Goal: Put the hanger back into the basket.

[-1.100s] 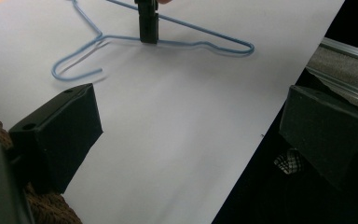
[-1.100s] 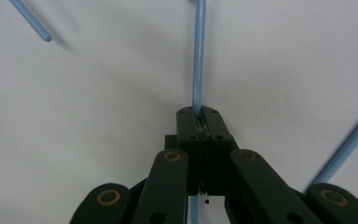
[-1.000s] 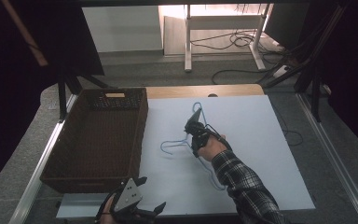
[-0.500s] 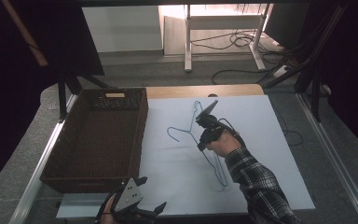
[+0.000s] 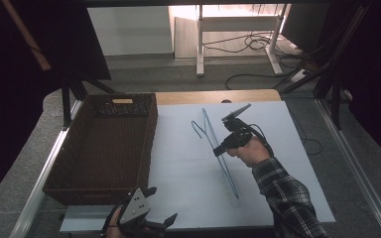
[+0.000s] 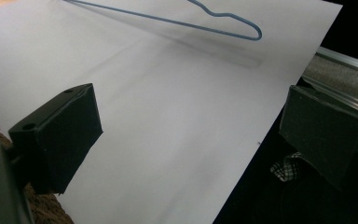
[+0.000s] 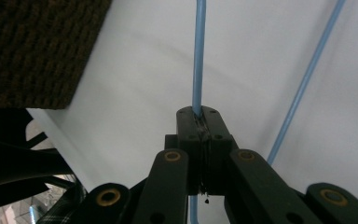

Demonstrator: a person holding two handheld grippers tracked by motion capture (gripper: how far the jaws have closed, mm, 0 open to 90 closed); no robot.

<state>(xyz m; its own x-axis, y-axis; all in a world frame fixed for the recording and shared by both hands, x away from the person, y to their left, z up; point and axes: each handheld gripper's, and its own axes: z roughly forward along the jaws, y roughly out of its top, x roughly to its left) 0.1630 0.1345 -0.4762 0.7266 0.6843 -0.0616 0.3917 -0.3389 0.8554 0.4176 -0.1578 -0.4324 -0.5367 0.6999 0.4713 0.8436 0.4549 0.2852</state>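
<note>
At the table's left stands an empty brown wicker basket [image 5: 101, 148], beside the white sheet [image 5: 188, 168] that covers the tabletop. Near the front edge the left gripper [image 5: 151, 218] hangs low with its jaws spread wide and nothing between them, in the same spot as a second ago. In the left gripper view, one rounded end of the blue wire hanger [image 6: 200, 21] lies across the far part of the sheet. A second ago the hanger lay nearly flat toward the sheet's far middle; it now stands up on edge, swung so its long axis runs from the far middle toward the near right. The right gripper [image 5: 224, 147], held by a hand in a plaid sleeve [image 5: 287, 198] reaching in from the near right, has moved rightward and is clamped on one of the hanger's wires. In the right gripper view the jaws meet tightly around the blue wire [image 7: 198, 56].
</note>
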